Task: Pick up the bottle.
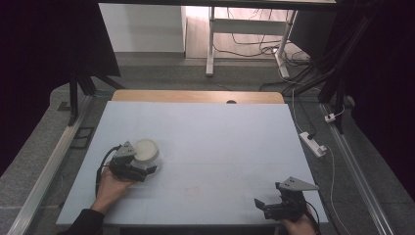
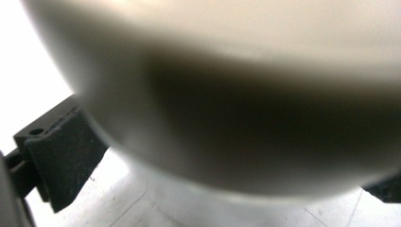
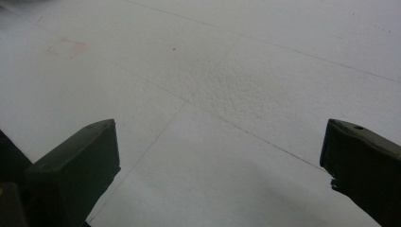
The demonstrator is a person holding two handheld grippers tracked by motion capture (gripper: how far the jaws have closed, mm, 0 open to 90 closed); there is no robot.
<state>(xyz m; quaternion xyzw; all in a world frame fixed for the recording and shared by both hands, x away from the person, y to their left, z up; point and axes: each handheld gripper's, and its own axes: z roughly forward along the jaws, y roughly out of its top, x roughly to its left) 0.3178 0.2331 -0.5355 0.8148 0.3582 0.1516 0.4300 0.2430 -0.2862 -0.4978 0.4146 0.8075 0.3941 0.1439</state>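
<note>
A cream-white round bowl stands on the left part of the white table. My left gripper reaches it from the near side. In the left gripper view the bowl looms very close and blurred, and my left gripper has its jaws spread wide to either side of the bowl's lower part, open. At the near right corner, my right gripper is held low over the table. It stands open, with bare tabletop between its jaws.
A wooden strip runs along the table's far edge. A white power strip with cables lies on the floor to the right. Dark stands and a white desk frame rise beyond the table.
</note>
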